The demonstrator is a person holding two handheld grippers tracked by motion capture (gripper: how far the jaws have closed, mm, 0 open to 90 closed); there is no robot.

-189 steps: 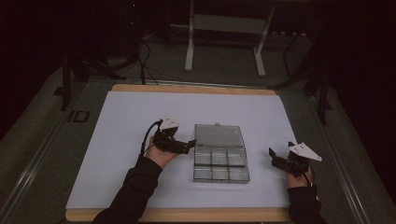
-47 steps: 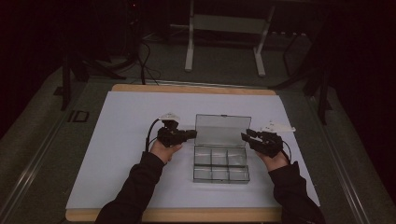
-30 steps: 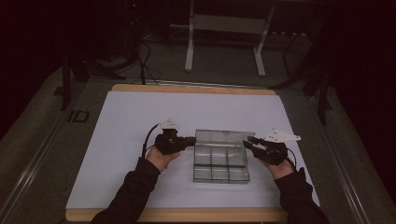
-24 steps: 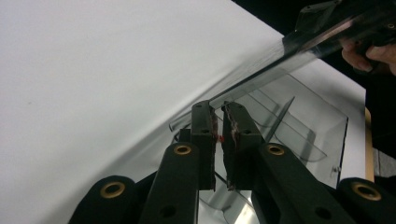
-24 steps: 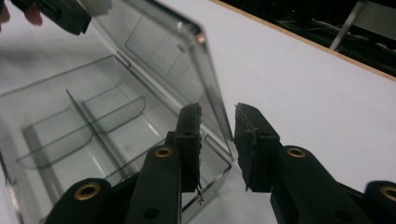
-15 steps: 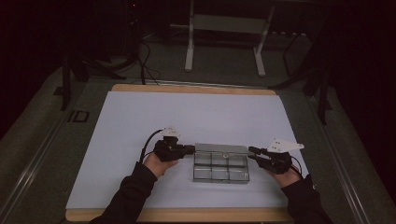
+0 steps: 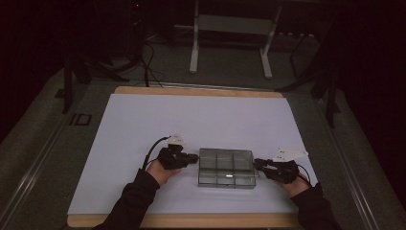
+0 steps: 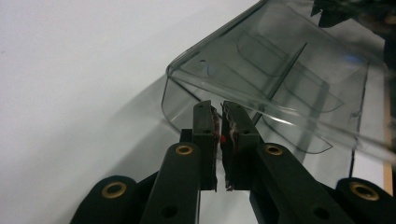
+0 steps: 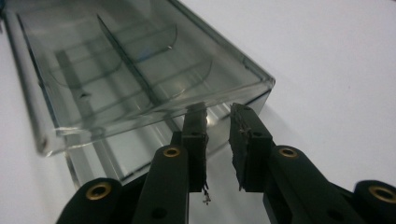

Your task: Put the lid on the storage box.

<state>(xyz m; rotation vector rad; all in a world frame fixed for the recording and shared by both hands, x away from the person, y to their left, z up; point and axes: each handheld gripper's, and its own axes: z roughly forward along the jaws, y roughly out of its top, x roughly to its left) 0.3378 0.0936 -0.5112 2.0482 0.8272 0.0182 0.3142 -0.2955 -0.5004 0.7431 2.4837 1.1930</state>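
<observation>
We've got a clear smoky plastic compartment box (image 7: 226,167) sitting on the white sheet (image 7: 143,124) that covers the table (image 7: 201,91), toward the near edge and a bit right of centre. From the high view its lid looks down, with a grid of dividers showing through the top. In the left gripper view the box (image 8: 280,79) looks lid-down too, though the lid edge sits slightly proud of the body at the near corner. Same in the right gripper view, where the box (image 9: 140,70) shows the lid lip hanging over the end wall.

Our left tongs (image 7: 191,157) are right up against the left end of the box. Up close, the left tongs (image 8: 219,121) are nearly pressed together with just a sliver of gap, tips at the box's end wall below the lid edge; we can't tell if they're actually pinching anything. There's a small red speck on the pads.

The right tongs (image 7: 258,164) sit at the box's right end. Close up, the right tongs (image 9: 218,122) are spread a little, tips touching or just short of the end wall under the lid lip, nothing between them.

Beyond the table there's a metal stand (image 7: 230,43) on the dark floor.
</observation>
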